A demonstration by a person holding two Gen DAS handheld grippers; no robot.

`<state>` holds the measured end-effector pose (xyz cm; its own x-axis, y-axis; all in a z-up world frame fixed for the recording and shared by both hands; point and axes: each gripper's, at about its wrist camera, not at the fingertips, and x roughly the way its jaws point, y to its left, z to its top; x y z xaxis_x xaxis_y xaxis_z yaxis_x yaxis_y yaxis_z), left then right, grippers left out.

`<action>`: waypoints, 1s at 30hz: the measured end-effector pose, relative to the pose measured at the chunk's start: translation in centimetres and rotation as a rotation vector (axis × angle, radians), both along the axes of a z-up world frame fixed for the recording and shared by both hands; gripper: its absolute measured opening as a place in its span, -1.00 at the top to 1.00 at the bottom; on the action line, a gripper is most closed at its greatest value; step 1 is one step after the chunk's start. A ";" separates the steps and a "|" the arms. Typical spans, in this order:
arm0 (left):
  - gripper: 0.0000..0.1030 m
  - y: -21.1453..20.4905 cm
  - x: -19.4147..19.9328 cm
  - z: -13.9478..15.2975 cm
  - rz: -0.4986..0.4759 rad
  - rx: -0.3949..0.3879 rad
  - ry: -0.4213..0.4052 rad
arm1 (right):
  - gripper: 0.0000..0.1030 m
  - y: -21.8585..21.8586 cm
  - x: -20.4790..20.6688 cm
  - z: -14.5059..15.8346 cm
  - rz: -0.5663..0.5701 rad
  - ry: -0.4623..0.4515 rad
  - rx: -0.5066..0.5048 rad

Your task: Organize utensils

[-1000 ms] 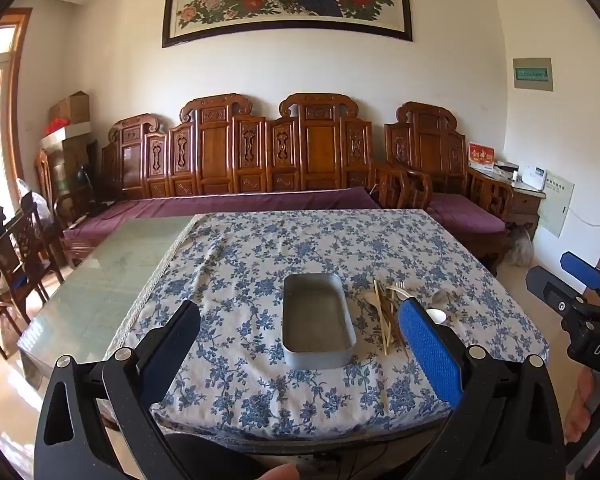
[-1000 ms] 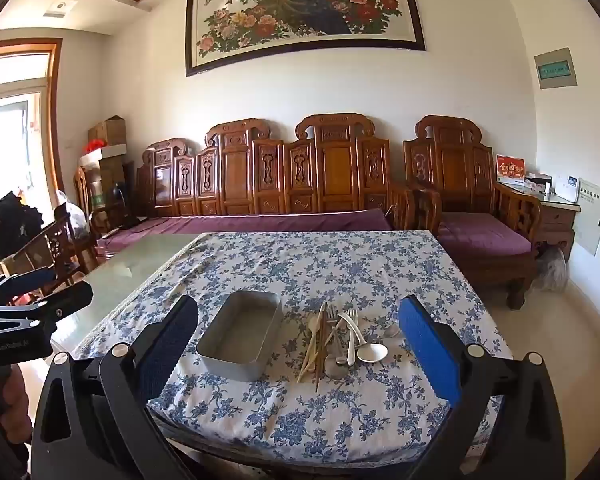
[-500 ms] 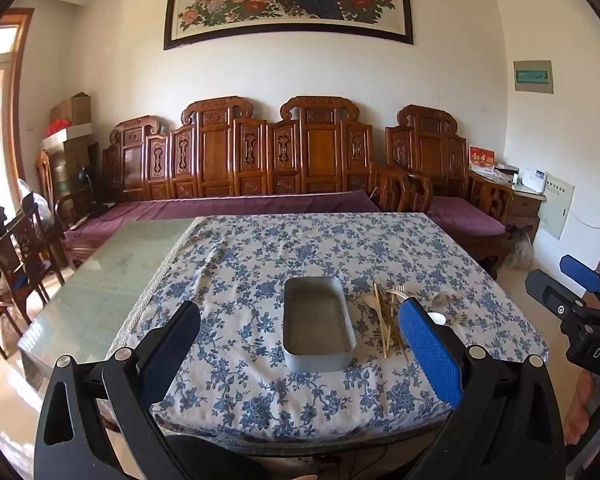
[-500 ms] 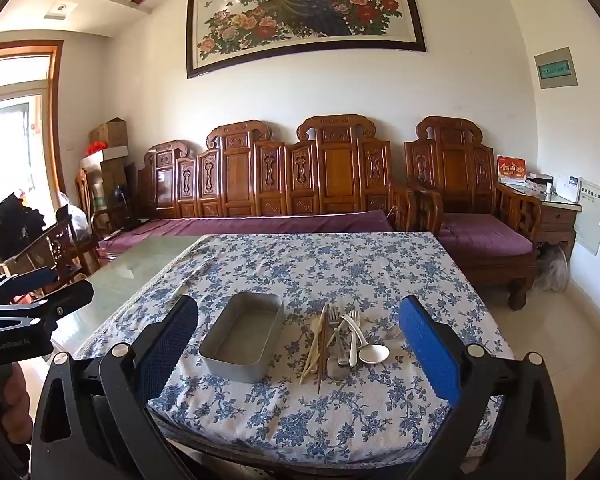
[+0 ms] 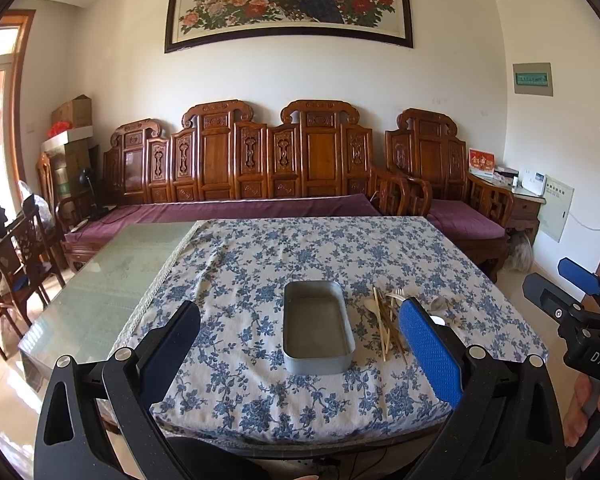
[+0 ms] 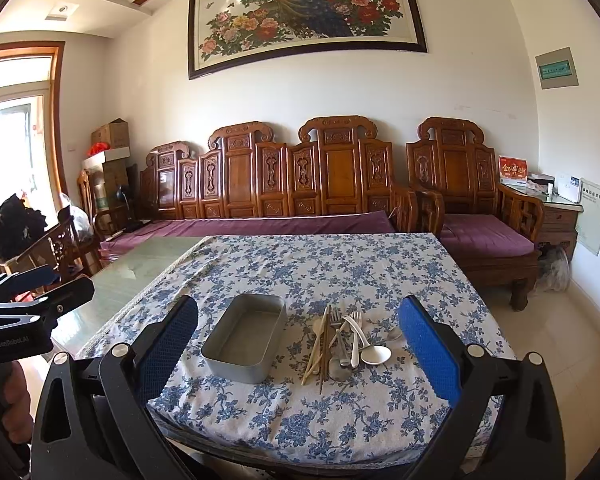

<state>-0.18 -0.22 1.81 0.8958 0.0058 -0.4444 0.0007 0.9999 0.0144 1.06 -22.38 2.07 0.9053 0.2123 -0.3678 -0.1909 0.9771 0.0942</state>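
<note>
In the left wrist view the blue pad of the left gripper point(image 5: 300, 344) covers the right part of the utensil pile point(image 5: 388, 316), so only pale chopsticks and a fork head show beside it; the spoon there is mostly hidden. In the right wrist view the utensils point(image 6: 340, 340) lie in full sight at lower centre: chopsticks point(image 6: 318, 344), two forks point(image 6: 338, 336), a white spoon point(image 6: 374, 354) and what looks like a metal spoon, overlapping so that single pieces are hard to tell apart. They rest on the blue floral tablecloth point(image 6: 332, 268), just right of the grey metal tray point(image 6: 246, 338), which holds nothing visible. Both grippers hang off the near table edge with fingers spread wide and released, gripping nothing; the right gripper point(image 6: 300, 344) frames tray and pile between its pads. Its body also shows at the right edge of the left view, cut off, with a hand point(image 5: 592, 408) below it; the left gripper's body sits likewise at the left edge of the right view. The uncovered glass tabletop point(image 5: 100, 280) lies left of the cloth. Behind stand a carved wooden bench point(image 6: 300, 184), an armchair point(image 6: 472, 208) and a peacock painting point(image 6: 304, 8) at upper centre.
</note>
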 end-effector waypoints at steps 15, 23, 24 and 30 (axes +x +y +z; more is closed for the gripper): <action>-0.87 -0.1 -0.7 0.7 -0.007 -0.011 -0.012 | -0.95 0.1 -0.4 0.8 0.005 -0.005 0.003; -0.87 -0.1 -0.9 1.1 -0.011 -0.018 -0.013 | -0.95 0.1 -0.6 1.0 0.007 -0.007 0.005; -0.87 -0.1 -0.9 1.1 -0.011 -0.018 -0.013 | -0.95 0.1 -0.7 1.2 0.008 -0.007 0.005; -0.87 -0.2 -1.0 1.1 -0.012 -0.018 -0.014 | -0.95 0.1 -0.7 1.3 0.007 -0.008 0.006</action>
